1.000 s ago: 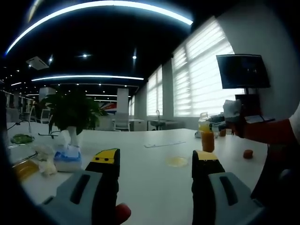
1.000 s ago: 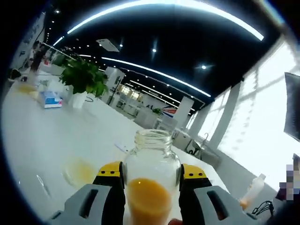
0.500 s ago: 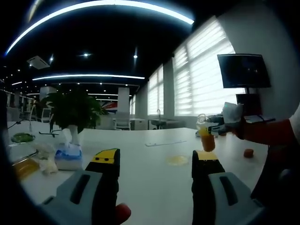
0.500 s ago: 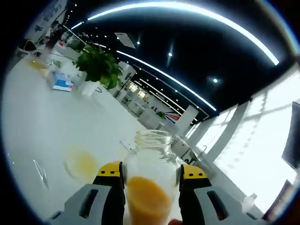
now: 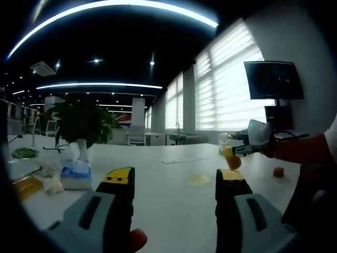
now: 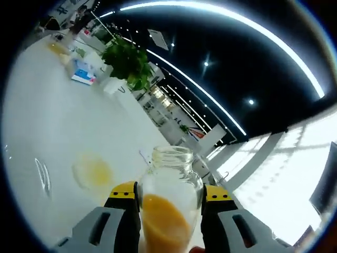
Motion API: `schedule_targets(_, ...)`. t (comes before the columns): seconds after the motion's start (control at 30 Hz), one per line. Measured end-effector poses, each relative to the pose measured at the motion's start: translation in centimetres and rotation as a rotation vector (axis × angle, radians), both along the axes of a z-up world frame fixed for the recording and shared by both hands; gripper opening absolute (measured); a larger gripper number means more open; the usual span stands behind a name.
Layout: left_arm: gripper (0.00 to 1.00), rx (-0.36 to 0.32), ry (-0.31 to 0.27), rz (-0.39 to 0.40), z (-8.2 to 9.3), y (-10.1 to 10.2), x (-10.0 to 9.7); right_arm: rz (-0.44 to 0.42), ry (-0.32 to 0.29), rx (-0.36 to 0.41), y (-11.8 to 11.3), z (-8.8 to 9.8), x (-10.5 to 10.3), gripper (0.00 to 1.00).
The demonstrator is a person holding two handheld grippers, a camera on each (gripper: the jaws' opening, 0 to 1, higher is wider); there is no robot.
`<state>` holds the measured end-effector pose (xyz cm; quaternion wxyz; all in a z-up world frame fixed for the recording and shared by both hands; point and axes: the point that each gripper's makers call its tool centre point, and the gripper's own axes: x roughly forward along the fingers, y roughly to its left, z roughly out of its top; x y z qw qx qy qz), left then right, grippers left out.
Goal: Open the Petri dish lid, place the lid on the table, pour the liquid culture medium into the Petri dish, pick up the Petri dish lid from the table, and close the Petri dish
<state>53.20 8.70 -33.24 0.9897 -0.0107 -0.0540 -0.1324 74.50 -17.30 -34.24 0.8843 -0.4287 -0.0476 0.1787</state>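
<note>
I count one glass bottle (image 6: 169,208) of orange liquid medium, clamped between the jaws of my right gripper (image 6: 169,196) and tilted, the liquid slanting inside it. In the left gripper view the same bottle (image 5: 229,156) is held above the white surface (image 5: 168,205), tipped toward the one Petri dish (image 5: 199,180), which lies open on the surface with a yellow film in it. In the right gripper view the dish (image 6: 92,172) sits below and left of the bottle, and one clear lid (image 6: 42,176) lies flat on the surface just beside it.

My left gripper (image 5: 174,182) is wide apart and holds nothing.

Around these: one potted plant (image 5: 80,126), one blue tissue pack (image 5: 76,176), one small orange cap (image 5: 278,172) near the right edge, and one wall monitor (image 5: 273,79). Nothing stands between bottle and dish.
</note>
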Motion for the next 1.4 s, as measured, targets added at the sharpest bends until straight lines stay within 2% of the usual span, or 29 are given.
schedule_targets(0.23,0.54,-0.003,0.003,-0.001,-0.2,0.0,-0.1,0.008,-0.013,-0.044,0.7,-0.3,0.0,0.4)
schedule_targets(0.43,0.54,-0.005,0.004,0.002,-0.2,0.1,-0.1,0.005,-0.034,-0.118,1.5,-1.1,-0.2,0.4)
schedule_targets(0.97,0.54,-0.007,0.015,0.004,-0.7,0.5,0.6,0.004,-0.058,-0.234,1.5,-2.5,0.6,0.4)
schedule_targets(1.2,0.54,-0.011,0.024,0.006,-1.0,0.7,0.9,0.018,-0.076,-0.307,2.1,-3.6,0.8,0.4)
schedule_targets(1.4,0.54,-0.012,0.028,0.009,-1.1,0.9,1.1,0.023,-0.081,-0.329,2.3,-3.8,1.0,0.4)
